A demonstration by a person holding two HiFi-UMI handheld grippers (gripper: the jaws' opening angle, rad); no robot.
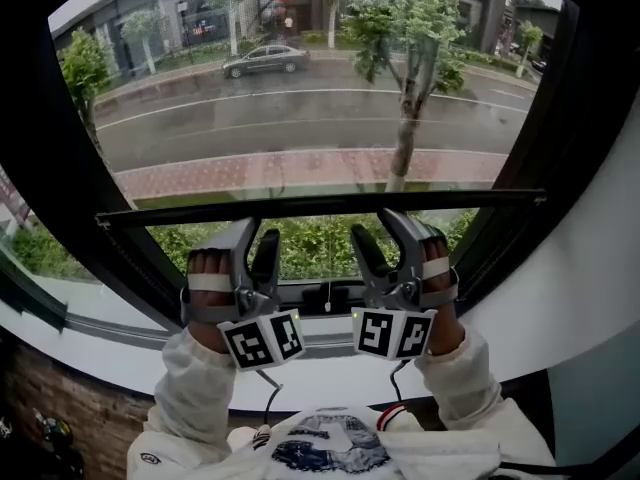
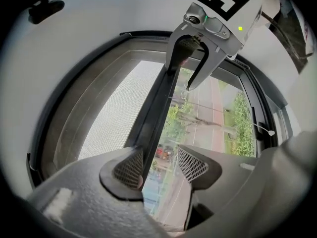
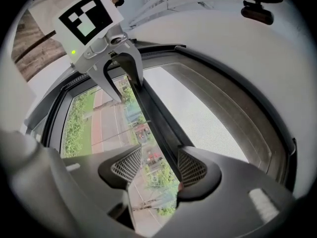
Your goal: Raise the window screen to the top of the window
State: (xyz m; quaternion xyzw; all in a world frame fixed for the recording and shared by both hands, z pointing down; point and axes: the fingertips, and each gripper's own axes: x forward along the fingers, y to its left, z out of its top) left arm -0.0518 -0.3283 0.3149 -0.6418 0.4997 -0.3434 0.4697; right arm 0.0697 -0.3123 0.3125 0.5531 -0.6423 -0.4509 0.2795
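Observation:
The screen's dark bottom bar (image 1: 320, 208) runs level across the window, with the mesh (image 1: 300, 118) above it and bare glass below. My left gripper (image 1: 256, 236) and right gripper (image 1: 375, 226) stand side by side just beneath the bar, each with its upper jaw tip up against the bar's underside. In the left gripper view the bar (image 2: 156, 108) runs past one pad (image 2: 130, 167) towards the right gripper (image 2: 182, 76). The right gripper view mirrors this: the bar (image 3: 153, 113) lies against one pad (image 3: 190, 167) and leads to the left gripper (image 3: 128, 90). Both pairs of jaws stand apart with nothing clamped between them.
A black window frame (image 1: 120, 228) surrounds the pane, with a white sill (image 1: 330, 373) under it. A thin pull cord (image 1: 327, 298) hangs at the lower middle. White walls flank the recess. A small black device (image 3: 255, 11) is mounted on the wall.

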